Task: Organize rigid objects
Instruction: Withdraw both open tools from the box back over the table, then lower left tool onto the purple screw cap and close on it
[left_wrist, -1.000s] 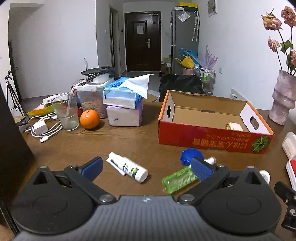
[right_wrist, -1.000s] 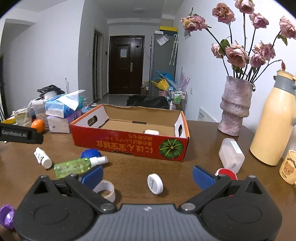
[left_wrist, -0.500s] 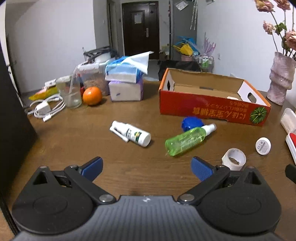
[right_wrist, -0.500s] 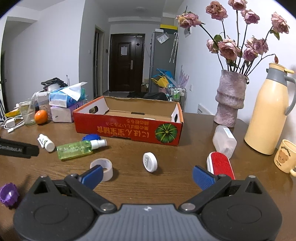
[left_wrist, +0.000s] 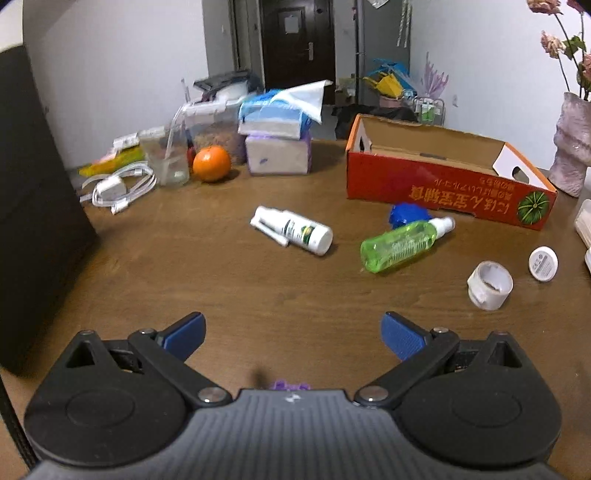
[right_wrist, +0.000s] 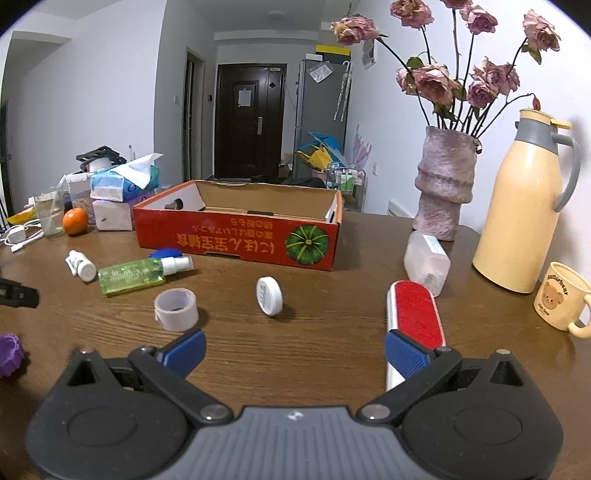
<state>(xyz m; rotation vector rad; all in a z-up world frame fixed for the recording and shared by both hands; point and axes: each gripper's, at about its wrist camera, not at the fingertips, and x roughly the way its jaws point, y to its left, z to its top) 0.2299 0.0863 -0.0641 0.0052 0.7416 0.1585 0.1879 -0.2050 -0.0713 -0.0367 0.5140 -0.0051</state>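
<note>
An open red cardboard box (left_wrist: 447, 186) (right_wrist: 236, 242) stands at the back of the brown table. In front of it lie a white spray bottle (left_wrist: 291, 230) (right_wrist: 82, 263), a green spray bottle (left_wrist: 402, 242) (right_wrist: 136, 275), a blue cap (left_wrist: 408, 213), a roll of tape (left_wrist: 489, 285) (right_wrist: 176, 309) and a white round lid (left_wrist: 543, 264) (right_wrist: 269, 296). A red and white lint brush (right_wrist: 412, 314) lies by my right gripper's right finger. A purple piece (right_wrist: 9, 353) sits at the far left. My left gripper (left_wrist: 293, 338) and right gripper (right_wrist: 293, 349) both stand open and hold nothing.
Tissue packs (left_wrist: 277, 146), an orange (left_wrist: 211, 163), a glass (left_wrist: 166, 158) and a white cable (left_wrist: 118, 188) crowd the back left. A vase of roses (right_wrist: 443, 184), a cream thermos (right_wrist: 524, 206), a bear mug (right_wrist: 561, 304) and a clear plastic bottle (right_wrist: 426, 260) stand right. A black block (left_wrist: 33, 206) rises at the left.
Both grippers have drawn back from the box and risen, so more table shows. The lint brush and tape have come fully into the right view. Nothing was grasped.
</note>
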